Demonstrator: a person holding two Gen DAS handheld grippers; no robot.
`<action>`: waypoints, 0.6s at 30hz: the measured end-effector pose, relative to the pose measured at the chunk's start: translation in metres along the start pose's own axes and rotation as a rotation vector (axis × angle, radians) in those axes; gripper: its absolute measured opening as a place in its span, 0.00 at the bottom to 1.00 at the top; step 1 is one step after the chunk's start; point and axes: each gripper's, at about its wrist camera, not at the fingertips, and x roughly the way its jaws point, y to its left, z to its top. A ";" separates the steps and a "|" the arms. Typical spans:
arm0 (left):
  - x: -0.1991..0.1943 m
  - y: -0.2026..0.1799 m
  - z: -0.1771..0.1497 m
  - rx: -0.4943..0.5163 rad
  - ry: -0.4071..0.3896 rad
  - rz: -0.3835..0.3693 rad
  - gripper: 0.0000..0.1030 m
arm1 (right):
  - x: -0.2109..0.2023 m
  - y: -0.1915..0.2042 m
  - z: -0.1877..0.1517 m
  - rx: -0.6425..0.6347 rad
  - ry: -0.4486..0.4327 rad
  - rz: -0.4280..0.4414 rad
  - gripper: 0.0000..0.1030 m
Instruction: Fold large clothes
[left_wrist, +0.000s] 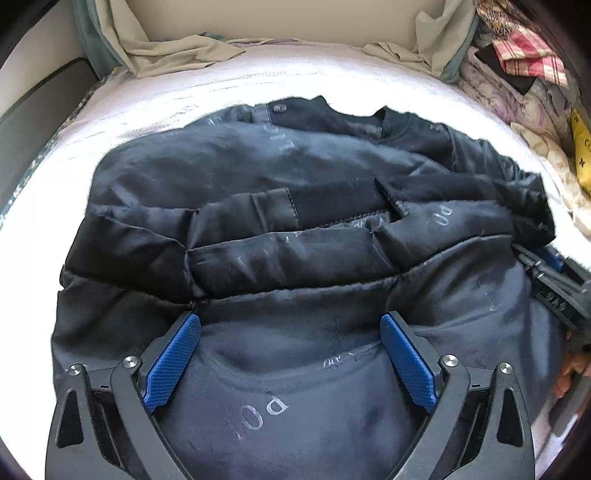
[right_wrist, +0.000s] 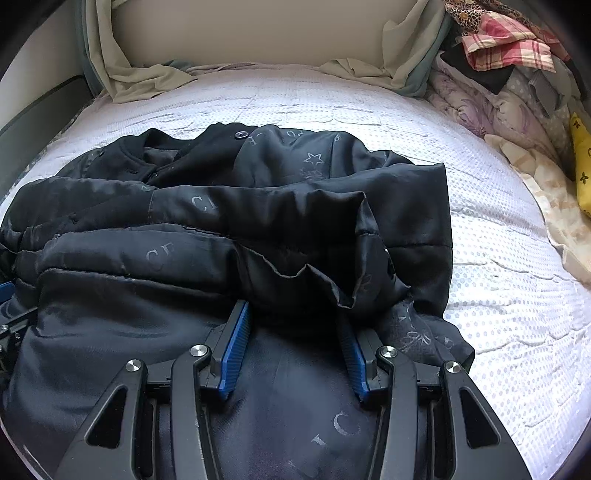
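Observation:
A dark navy padded jacket (left_wrist: 280, 206) lies in folded layers on the white mattress (left_wrist: 258, 85), its printed lining facing up and its collar at the far side. My left gripper (left_wrist: 290, 325) is open, with its blue pads spread over the near lining. The right gripper shows at the jacket's right edge in the left wrist view (left_wrist: 550, 280). In the right wrist view the jacket (right_wrist: 229, 229) fills the left and centre. My right gripper (right_wrist: 295, 325) is open over the lining, just in front of a raised fold. Neither gripper holds cloth.
A beige sheet (right_wrist: 122, 74) is bunched at the headboard. A pile of clothes and bedding (right_wrist: 509, 74) and a yellow bag (right_wrist: 581, 170) lie along the right side. Bare white mattress (right_wrist: 498, 288) lies to the right of the jacket.

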 end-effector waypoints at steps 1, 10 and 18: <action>-0.005 0.001 0.002 -0.005 -0.001 -0.006 0.92 | 0.000 -0.001 0.000 0.001 -0.001 0.003 0.43; -0.051 0.059 0.011 -0.161 -0.054 -0.040 0.89 | -0.002 -0.006 0.002 0.012 0.007 0.016 0.43; -0.030 0.085 0.005 -0.205 -0.007 0.028 0.89 | -0.042 -0.023 0.021 0.114 -0.002 0.083 0.45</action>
